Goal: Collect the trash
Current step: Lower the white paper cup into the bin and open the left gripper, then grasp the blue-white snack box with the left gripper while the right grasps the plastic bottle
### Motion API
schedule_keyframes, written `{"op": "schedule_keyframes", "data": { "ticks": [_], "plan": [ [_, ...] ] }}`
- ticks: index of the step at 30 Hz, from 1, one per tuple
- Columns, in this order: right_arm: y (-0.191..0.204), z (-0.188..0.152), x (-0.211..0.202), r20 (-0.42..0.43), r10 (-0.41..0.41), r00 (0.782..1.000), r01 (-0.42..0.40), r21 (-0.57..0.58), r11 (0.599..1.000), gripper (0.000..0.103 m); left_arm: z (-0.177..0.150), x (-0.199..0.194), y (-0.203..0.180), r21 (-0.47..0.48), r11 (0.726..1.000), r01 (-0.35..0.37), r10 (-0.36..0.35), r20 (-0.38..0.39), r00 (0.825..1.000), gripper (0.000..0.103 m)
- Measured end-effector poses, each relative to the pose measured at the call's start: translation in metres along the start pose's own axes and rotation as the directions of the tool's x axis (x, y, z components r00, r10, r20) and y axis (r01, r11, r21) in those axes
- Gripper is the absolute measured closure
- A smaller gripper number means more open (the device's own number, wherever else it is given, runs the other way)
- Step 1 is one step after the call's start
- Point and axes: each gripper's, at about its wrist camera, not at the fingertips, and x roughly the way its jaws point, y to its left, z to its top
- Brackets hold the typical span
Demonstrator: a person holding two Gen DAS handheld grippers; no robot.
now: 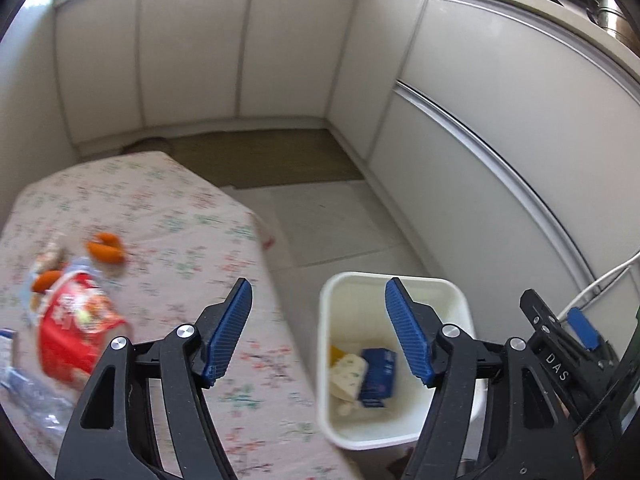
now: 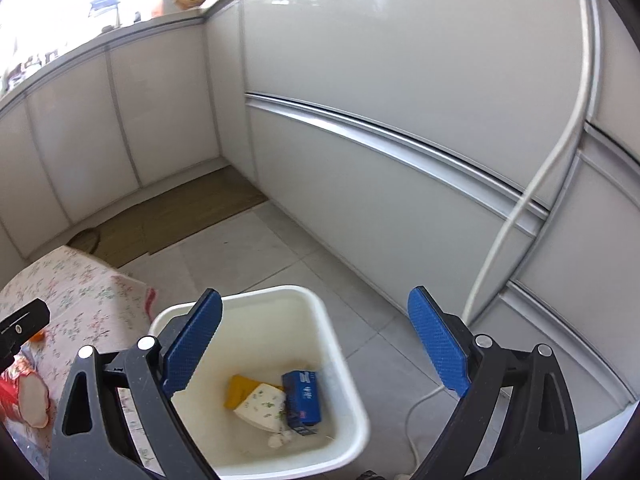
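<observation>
Both grippers hang over the gap between a cloth-covered table and a white bin standing on the tiled floor just beside the table's edge. The left gripper has its jaws spread wide with nothing between them; its left finger sits over the floral cloth, its right finger over the bin's mouth. The right gripper is likewise released and empty, poised above the bin, with the bin's opening showing between its blue pads.

Inside the bin lie a blue carton, a white floral-printed wrapper, a yellow piece partly under the wrapper, and a small white crumpled scrap near the bottom.

Trash not yet collected sits on the table toward its left side: a red snack bag, orange peel-like pieces just beyond it, and what seems to be a clear plastic bottle at the near left edge, too blurred to be sure.

White cabinet fronts wrap around the corner behind, a brown mat lies at their foot, and a white cable hangs down the cabinets to the floor right of the bin.
</observation>
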Motion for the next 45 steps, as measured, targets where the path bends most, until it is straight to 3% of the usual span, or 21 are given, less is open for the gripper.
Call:
{"op": "schedule_keyframes", "data": {
  "ticks": [12, 22, 36, 45],
  "plan": [
    [0.089, -0.012, -0.023, 0.057, 0.154, 0.986, -0.145, -0.139, 0.980, 0.012, -0.006, -0.045, 0.071, -0.067, 0.987, -0.148, 0.152, 0.061, 0.987, 0.037],
    [0.167, -0.031, -0.047, 0.065, 0.276, 0.959, -0.248, -0.277, 0.928, 0.012, -0.015, -0.065, 0.141, -0.177, 0.959, -0.222, 0.233, 0.045, 0.971, 0.037],
    [0.255, -0.062, -0.074, 0.048, 0.458, 0.888, -0.387, -0.462, 0.798, 0.012, -0.044, -0.086, 0.225, -0.281, 0.905, -0.321, 0.330, -0.015, 0.944, 0.037],
    [0.308, -0.093, -0.095, -0.020, 0.575, 0.818, -0.481, -0.574, 0.663, 0.012, -0.067, -0.102, 0.284, -0.353, 0.853, -0.385, 0.385, -0.073, 0.920, 0.037]
  ]
}}
